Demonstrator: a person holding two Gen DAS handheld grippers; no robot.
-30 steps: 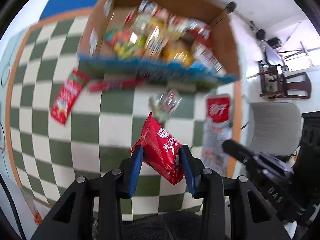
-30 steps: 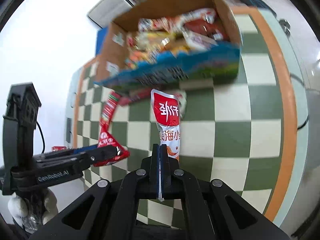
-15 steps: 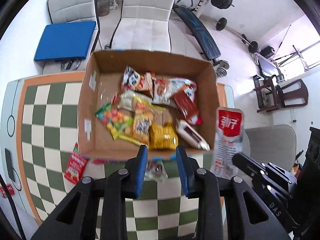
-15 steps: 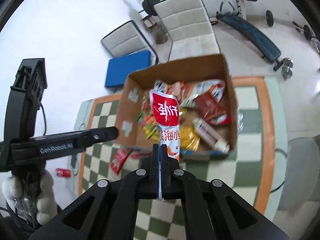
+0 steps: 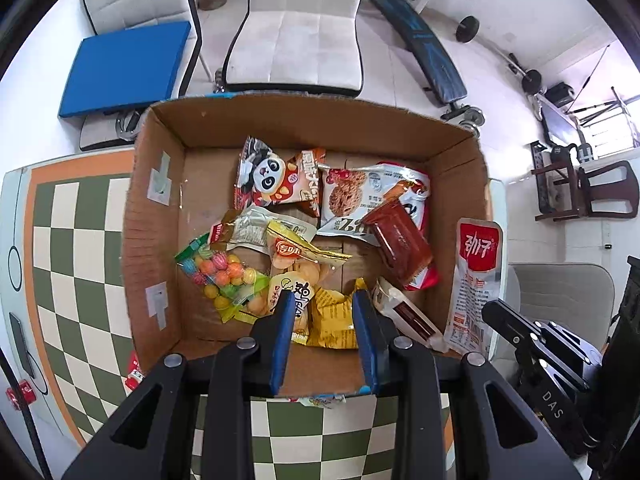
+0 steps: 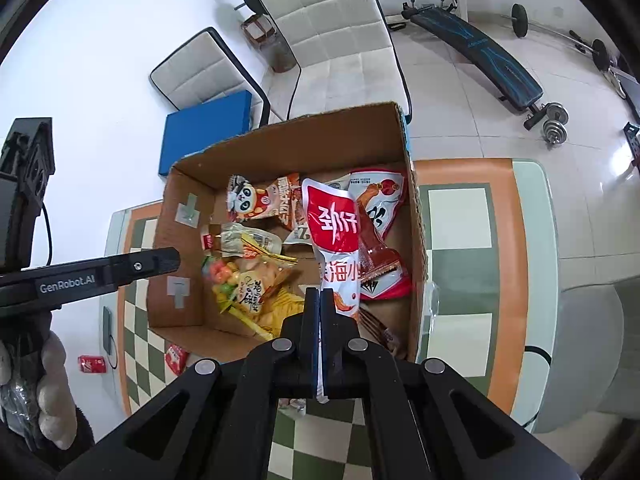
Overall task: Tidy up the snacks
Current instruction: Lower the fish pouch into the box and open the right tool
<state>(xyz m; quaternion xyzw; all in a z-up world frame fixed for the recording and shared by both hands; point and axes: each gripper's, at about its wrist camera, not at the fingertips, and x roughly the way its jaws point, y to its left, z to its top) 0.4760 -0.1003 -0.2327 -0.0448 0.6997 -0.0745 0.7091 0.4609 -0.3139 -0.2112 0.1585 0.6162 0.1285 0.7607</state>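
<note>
We are pinching the bottom seam of the red-and-white pouch (image 6: 335, 240) between the pressed-together fingers of our right gripper (image 6: 320, 312). Its long axis is running straight away from the fingers, with the red end pointing toward the far wall of the cardboard box (image 6: 192, 216) and hanging above the snacks inside. In the left wrist view the same pouch (image 5: 476, 280) is standing just outside the box's right wall (image 5: 464, 176).

Our left gripper (image 5: 322, 316) is hovering over the box's near wall with its blue fingers (image 5: 282, 328) spread and holding nothing; a second ago it was squeezing a red packet over the checkered table (image 5: 68, 248), and both grippers were low in front of the box rather than above it.

Inside, the panda bag (image 5: 266, 174), candy bag (image 5: 222, 276) and dark red packet (image 5: 400, 246) are crowding the middle and right, leaving bare cardboard along the left wall.
</note>
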